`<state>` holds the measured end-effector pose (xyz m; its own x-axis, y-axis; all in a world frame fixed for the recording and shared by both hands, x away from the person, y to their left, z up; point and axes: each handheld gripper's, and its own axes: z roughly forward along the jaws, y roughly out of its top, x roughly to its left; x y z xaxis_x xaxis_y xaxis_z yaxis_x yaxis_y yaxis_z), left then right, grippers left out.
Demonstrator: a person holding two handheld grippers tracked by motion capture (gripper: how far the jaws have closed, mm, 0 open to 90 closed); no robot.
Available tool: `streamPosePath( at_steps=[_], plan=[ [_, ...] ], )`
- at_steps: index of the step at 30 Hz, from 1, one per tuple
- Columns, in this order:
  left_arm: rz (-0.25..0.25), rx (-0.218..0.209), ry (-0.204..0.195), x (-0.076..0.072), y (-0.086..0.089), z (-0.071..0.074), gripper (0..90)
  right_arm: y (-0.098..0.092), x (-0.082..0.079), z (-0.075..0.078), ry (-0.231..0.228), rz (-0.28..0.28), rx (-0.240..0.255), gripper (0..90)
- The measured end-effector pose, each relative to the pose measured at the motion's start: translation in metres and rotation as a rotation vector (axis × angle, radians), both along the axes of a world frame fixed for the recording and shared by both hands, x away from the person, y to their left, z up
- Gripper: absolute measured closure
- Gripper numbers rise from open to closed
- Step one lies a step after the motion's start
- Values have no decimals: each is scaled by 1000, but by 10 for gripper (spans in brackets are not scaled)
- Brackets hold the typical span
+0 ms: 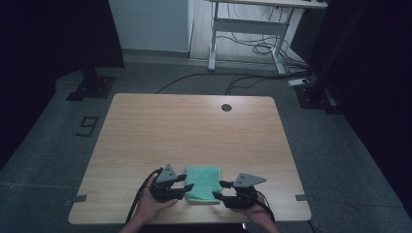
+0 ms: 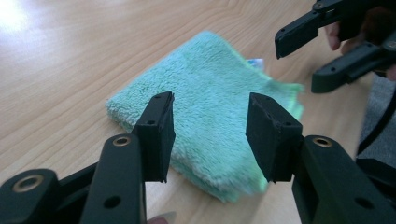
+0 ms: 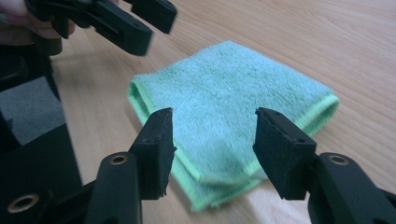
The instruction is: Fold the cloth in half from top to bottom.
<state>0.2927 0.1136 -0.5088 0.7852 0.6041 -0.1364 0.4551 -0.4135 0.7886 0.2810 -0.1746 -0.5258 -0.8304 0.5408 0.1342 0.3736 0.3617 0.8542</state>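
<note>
While jaws gape, folded towel (image 1: 203, 184) lies flat near table edge (image 1: 189, 219), apparently untouched.

occluded: near edge of green towel (image 1: 203, 183) behind both jaw tips, high view | cut off: person's forearms at bottom edge, high view; right gripper (image 2: 327, 51) body past top-right edge, left gripper view; left gripper (image 3: 116, 21) body past top edge, right gripper view | blurred: small white tag (image 2: 254, 62) at towel's far edge, print unreadable

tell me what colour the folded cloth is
Mint green cloth, with a brighter green edge; clearest in the right gripper view.
</note>
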Motion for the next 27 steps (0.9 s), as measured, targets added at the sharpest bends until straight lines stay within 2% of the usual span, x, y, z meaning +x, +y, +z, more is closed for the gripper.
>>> streamPosePath(
  at_steps=[3, 8, 12, 15, 19, 22, 25, 27],
  plan=[
    [19, 30, 26, 11, -6, -8, 535, 12, 9, -4, 15, 0, -35, 465],
    [48, 72, 45, 28, -12, -20, 560, 22, 34, -14, 55, -37, -82, 450],
    [60, 81, 51, 37, -16, -25, 575, 25, 49, -17, 66, -81, -102, 444],
    [58, 94, 60, 40, -18, -28, 576, 26, 54, -19, 78, -85, -109, 444],
    [57, 98, 53, 39, -19, -27, 567, 26, 52, -16, 71, -77, -119, 431],
    [59, 77, 36, 38, -17, -20, 557, 25, 51, -9, 46, -87, -90, 445],
    [72, 78, 21, 43, -19, -16, 571, 28, 56, -3, 3, -99, -86, 535],
    [83, 84, 26, 48, -22, -17, 585, 34, 62, -3, -5, -106, -103, 581]
  ],
)
